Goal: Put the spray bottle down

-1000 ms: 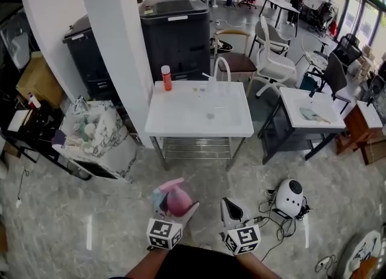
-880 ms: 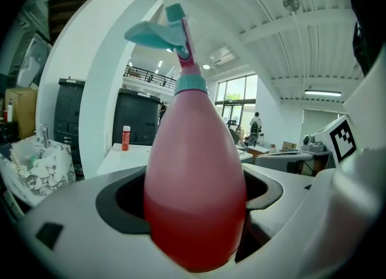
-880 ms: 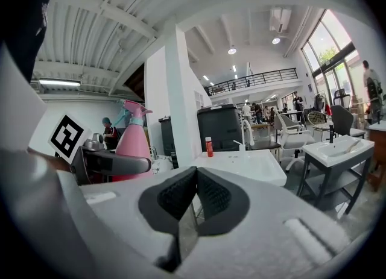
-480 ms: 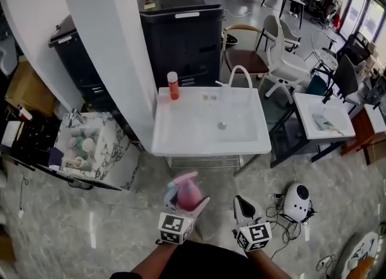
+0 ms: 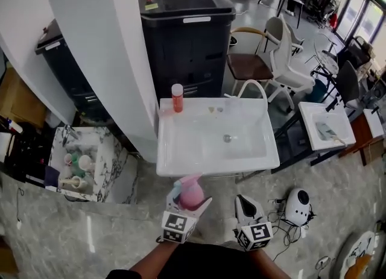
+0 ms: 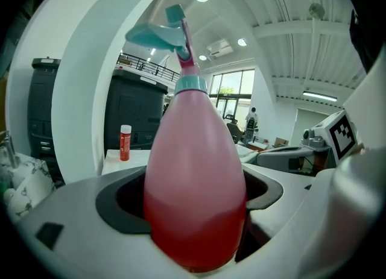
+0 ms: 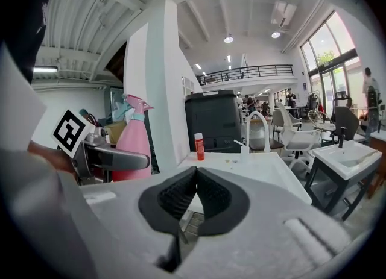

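My left tongs point(image 5: 190, 200) grasp the pink spray bottle point(image 6: 196, 169), upright, at the head view's lower centre. My right tongs point(image 7: 194, 178) are clenched on nothing. Higher in frame lies a white worktop point(image 5: 181, 151), apparently a basin, carrying a small red bottle point(image 5: 177, 97).

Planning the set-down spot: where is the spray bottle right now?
Head view, bottom centre: the pink spray bottle stands upright, clamped in the left gripper, just in front of the white sink and its near rim.

Broad bare white sink point(image 5: 199, 145) ahead, orange bottle point(image 5: 177, 98) at its back-left corner, curved faucet point(image 7: 248, 128) on the back rim.
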A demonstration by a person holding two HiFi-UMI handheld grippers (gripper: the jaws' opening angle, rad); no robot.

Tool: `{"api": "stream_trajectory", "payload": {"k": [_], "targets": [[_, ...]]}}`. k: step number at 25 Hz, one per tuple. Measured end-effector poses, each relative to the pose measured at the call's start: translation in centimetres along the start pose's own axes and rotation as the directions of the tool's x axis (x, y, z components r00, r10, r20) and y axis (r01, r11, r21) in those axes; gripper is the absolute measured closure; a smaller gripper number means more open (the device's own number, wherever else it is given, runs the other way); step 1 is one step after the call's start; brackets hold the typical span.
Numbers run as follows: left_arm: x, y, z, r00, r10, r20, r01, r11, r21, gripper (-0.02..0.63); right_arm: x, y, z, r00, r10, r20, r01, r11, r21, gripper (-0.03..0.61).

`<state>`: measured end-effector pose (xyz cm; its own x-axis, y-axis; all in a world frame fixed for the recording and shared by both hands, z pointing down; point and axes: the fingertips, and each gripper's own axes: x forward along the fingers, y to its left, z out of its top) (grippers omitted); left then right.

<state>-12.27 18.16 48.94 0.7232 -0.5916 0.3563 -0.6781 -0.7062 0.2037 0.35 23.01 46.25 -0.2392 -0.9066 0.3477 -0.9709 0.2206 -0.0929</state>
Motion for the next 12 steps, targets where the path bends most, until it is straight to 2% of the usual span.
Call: {"api": "stream_trajectory", "payload": {"k": [4, 8, 12], "targets": [[1.6, 1.9, 0.0, 1.0, -0.024, -0.019, 0.025, 0.999, 0.043, 0.178, 1.7, -0.6, 0.8, 0.999, -0.037, 0.007, 0.037, 0.999, 0.039, 0.58], [2.0, 2.9, 0.2, 1.0, -0.016, -0.023, 0.018, 0.997, 0.075, 0.178, 2.9, -1.2, 1.2, 0.999, -0.04, 0.007, 0.039, 0.999, 0.035, 0.58], [3.3, 4.2, 0.7, 1.0, 0.008, -0.007, -0.007, 0.999, 0.046, 0.178, 4.6, -1.7, 2.1, 0.999, -0.027, 0.026, 0.026, 0.999, 0.041, 0.58]]}}
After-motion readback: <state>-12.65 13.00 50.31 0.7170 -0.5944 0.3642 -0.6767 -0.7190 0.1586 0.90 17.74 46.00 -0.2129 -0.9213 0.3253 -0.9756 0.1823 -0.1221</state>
